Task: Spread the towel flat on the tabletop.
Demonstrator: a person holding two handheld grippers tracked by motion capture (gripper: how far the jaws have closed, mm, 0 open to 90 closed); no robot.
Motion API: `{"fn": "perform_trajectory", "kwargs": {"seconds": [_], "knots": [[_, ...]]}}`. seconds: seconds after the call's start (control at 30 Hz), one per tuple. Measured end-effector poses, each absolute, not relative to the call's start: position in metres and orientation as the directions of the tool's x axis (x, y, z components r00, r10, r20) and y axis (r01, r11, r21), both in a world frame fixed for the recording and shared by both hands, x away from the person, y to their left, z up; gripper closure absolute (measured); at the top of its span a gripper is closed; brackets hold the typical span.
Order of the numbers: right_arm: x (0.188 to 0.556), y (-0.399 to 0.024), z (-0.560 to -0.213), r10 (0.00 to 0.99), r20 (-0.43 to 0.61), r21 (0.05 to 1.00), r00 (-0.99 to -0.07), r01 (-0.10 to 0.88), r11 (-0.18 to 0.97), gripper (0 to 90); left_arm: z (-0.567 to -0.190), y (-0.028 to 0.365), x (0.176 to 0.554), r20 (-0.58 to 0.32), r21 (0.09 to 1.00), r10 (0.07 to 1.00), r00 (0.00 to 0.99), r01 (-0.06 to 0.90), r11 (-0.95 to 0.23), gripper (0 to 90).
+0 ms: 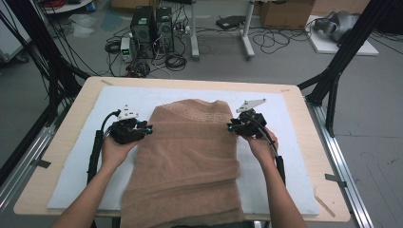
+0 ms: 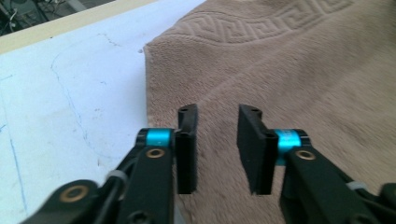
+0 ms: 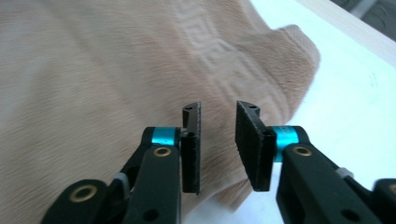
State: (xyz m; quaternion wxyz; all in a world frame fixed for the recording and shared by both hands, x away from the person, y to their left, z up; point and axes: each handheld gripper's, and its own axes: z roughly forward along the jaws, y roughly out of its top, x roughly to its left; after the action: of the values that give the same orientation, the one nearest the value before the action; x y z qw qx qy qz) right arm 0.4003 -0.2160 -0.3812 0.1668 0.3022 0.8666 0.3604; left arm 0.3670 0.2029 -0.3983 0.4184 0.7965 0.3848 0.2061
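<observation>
From the high view I see the tan terry-cloth towel with a woven key-pattern band lying folded on the white foam mat that covers the pale wooden table. Its long axis runs 12 to 6 o'clock: the patterned end points to 12, and the near end reaches the table edge at 6. My left gripper sits at the towel's 9 o'clock edge, pointing toward 3; my right gripper sits at the 3 o'clock edge, pointing toward 9. In the left gripper view the left gripper's jaws stand narrowly parted above the cloth's side border, with nothing pinched between the pads. In the right gripper view the right gripper's jaws show the same narrow gap over the towel near its rumpled corner, gripping nothing.
</observation>
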Motion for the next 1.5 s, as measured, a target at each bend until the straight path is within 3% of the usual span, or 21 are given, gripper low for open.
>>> {"fn": "perform_trajectory", "kwargs": {"seconds": [0.27,0.43,0.47,0.57,0.6,0.9,1.07,1.13,1.23,1.5], "knots": [[0.341,-0.212,-0.39,0.499,-0.015,0.703,-0.866,0.346,0.622,57.1,-0.407,0.198,0.326,0.016,0.785,0.668,0.744,0.405,-0.47,54.0],[0.335,-0.21,-0.422,0.479,0.046,0.648,-0.876,0.392,0.653,53.2,-0.429,0.189,0.325,0.02,0.686,0.631,0.775,0.448,-0.573,57.6],[0.338,-0.209,-0.427,0.478,0.074,0.638,-0.875,0.409,0.652,56.1,-0.433,0.188,0.327,0.009,0.68,0.627,0.779,0.455,-0.575,64.4],[0.343,-0.204,-0.431,0.446,0.085,0.623,-0.891,0.397,0.674,79.5,-0.436,0.187,0.332,-0.006,0.701,0.63,0.777,0.453,-0.551,79.8],[0.344,-0.204,-0.43,0.43,0.107,0.625,-0.896,0.397,0.672,83.0,-0.436,0.187,0.334,-0.014,0.707,0.631,0.776,0.454,-0.542,83.5],[0.359,-0.211,-0.413,0.556,-0.021,0.677,-0.831,0.398,0.62,84.7,-0.429,0.182,0.356,0.006,0.769,0.726,0.687,0.461,-0.443,87.8],[0.376,-0.214,-0.418,0.602,-0.017,0.682,-0.799,0.431,0.591,83.8,-0.42,0.179,0.374,-0.014,0.804,0.773,0.635,0.466,-0.368,87.4],[0.378,-0.215,-0.421,0.609,-0.011,0.678,-0.793,0.442,0.587,77.8,-0.419,0.18,0.375,-0.015,0.81,0.776,0.631,0.463,-0.361,85.5],[0.371,-0.218,-0.414,0.607,-0.011,0.702,-0.795,0.426,0.571,68.1,-0.418,0.183,0.371,-0.026,0.804,0.756,0.654,0.463,-0.373,76.2],[0.33,-0.228,-0.395,0.554,-0.058,0.731,-0.831,0.342,0.59,59.4,-0.408,0.188,0.335,-0.007,0.806,0.677,0.736,0.405,-0.432,64.5]]}}
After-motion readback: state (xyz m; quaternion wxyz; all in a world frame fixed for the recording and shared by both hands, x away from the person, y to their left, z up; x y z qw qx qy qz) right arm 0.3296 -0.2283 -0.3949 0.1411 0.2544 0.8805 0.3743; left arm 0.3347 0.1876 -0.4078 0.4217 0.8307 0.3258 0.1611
